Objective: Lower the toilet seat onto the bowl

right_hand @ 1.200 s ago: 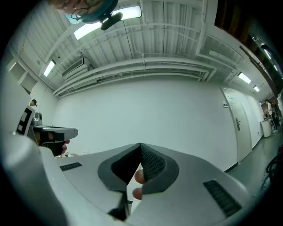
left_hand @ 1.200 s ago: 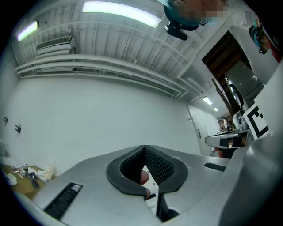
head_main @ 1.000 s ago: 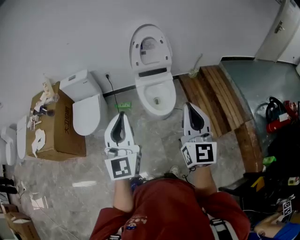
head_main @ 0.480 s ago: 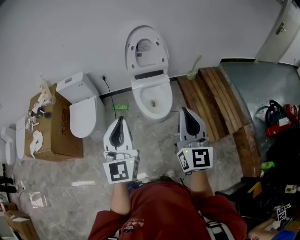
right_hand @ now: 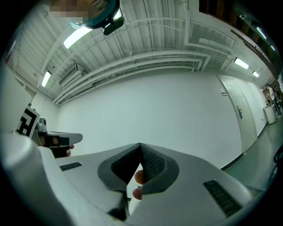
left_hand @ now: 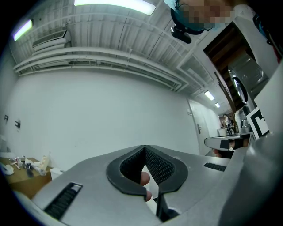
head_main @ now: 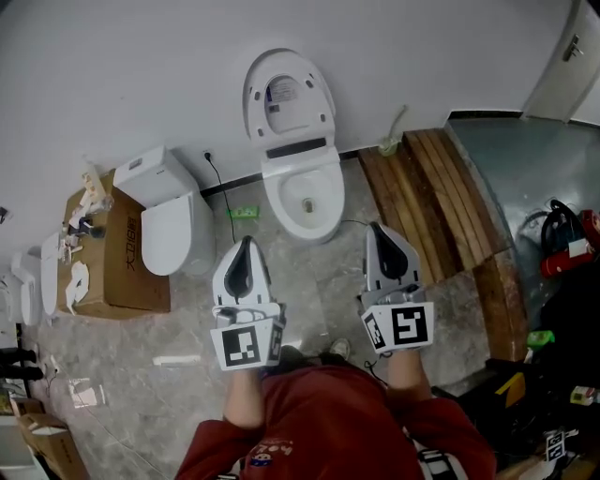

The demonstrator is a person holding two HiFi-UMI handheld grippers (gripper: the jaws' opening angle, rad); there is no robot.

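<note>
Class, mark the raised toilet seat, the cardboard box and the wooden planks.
toilet seat [head_main: 254, 101]: head view, ring's left side.
cardboard box [head_main: 131, 281]: head view, bare printed face.
wooden planks [head_main: 439, 199]: head view, middle board.

Pretty bright, even light from ceiling tubes [left_hand: 115, 5] at 12 o'clock; heavy fisheye warp, dark corners, soft shadows.
</note>
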